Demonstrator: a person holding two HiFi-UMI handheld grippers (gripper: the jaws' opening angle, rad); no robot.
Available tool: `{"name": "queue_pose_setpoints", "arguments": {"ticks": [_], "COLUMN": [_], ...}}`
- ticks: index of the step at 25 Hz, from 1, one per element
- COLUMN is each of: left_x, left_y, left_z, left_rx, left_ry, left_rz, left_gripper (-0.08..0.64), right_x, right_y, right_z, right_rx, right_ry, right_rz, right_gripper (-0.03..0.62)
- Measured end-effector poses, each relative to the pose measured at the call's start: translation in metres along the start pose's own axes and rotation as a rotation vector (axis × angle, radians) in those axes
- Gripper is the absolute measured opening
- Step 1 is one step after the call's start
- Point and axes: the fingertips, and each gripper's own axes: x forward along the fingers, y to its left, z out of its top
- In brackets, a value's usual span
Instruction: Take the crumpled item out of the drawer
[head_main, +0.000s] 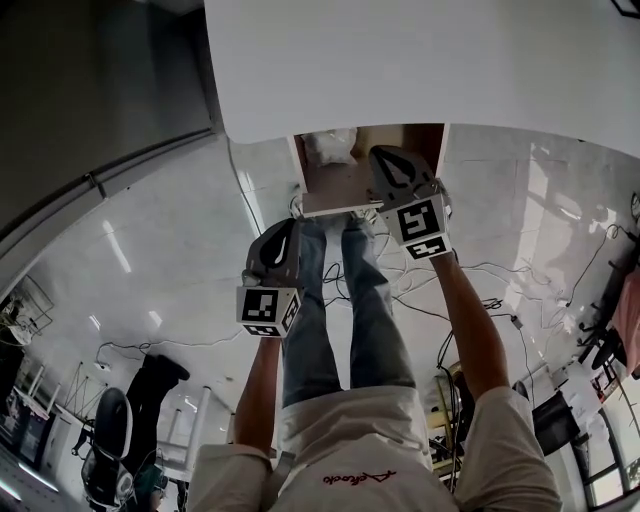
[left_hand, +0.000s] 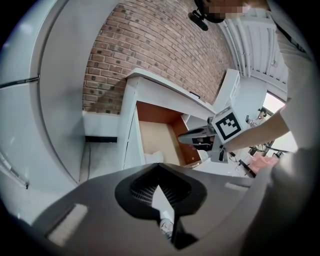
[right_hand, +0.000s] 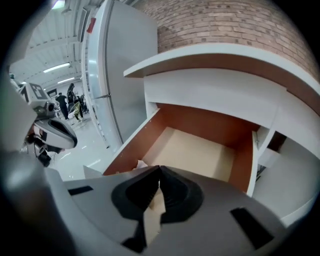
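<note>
Fingers (right_hand: 176, 194) together, empty, on left gripper (head_main: 291, 226) and right gripper (head_main: 377, 153); open drawer (right_hand: 244, 166), brick wall (right_hand: 225, 20).

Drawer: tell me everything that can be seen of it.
The drawer stands pulled out from under a white countertop. Its inner walls look like reddish-brown board, its floor is pale tan and flat, and its outer edges are white. It sits level and is nearly bare: only a white crumpled item lies on its floor, close to one side wall.

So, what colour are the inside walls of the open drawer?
Reddish brown, over a pale beige bottom; the right gripper view shows the drawer best.
</note>
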Motion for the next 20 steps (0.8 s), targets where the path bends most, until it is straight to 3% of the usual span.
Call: {"name": "queue_pose_setpoints", "arguments": {"ticks": [7, 17, 20], "left_x": [0.003, 0.001, 0.001], "left_y": [0.000, 0.004, 0.004], "left_z": [0.004, -0.002, -0.003], "left_rx": [-0.003, -0.018, -0.015], "left_ry": [-0.008, 0.005, 0.006], "left_rz": [-0.005, -0.001, -0.004], "left_gripper": [0.009, 0.009, 0.009], "right_x": [0.036, 0.073, 0.079], "right_y": [-0.001, 0.000, -0.001], "right_z": [-0.008, -0.040, -0.043], "right_rx": [-0.139, -0.137, -0.113], "right_ry": [0.119, 0.288, 0.303], "right_rz": [0.066, 0.149, 0.158], "right_gripper": [0.012, 0.017, 0.094]}}
